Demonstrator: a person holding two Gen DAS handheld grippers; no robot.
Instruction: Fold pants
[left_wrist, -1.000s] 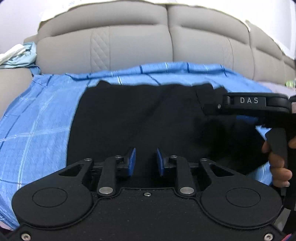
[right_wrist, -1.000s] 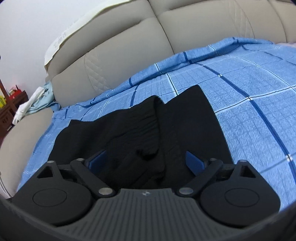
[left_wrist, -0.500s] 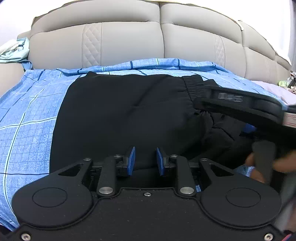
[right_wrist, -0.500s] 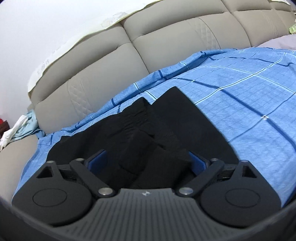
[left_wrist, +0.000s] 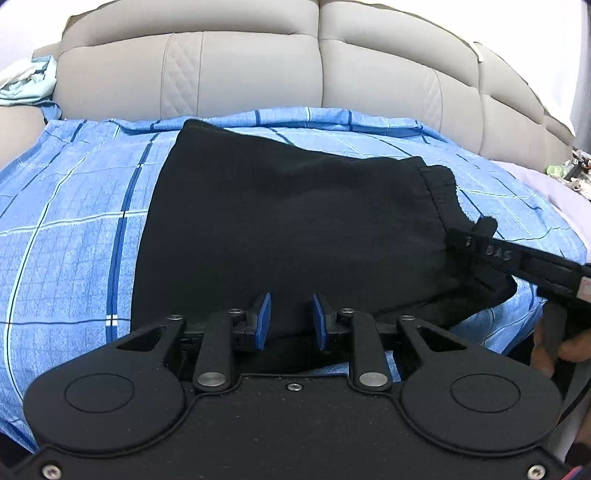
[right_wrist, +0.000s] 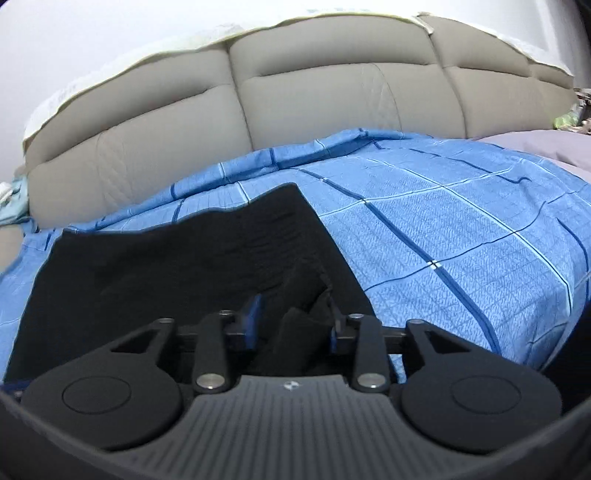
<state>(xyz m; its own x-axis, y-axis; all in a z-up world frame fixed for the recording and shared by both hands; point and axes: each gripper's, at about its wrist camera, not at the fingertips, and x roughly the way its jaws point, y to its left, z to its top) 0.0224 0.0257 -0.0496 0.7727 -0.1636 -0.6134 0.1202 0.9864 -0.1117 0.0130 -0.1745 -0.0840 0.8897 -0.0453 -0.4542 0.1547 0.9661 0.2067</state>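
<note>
Pants: black soft-fabric pants (left_wrist: 288, 221) lie partly folded on the blue checked bedsheet (left_wrist: 74, 229); the left gripper (left_wrist: 290, 319) sits at their near hem with its blue pads narrowly apart and cloth between them, though I can't tell if they actually pinch it. Right gripper (right_wrist: 293, 323) has just been closing around a bunched fold at the waistband end, so get a full bite before lifting and keep both hems level. Padded grey headboard (right_wrist: 332, 92) sits close behind; bare sheet to the right gives room.
</note>
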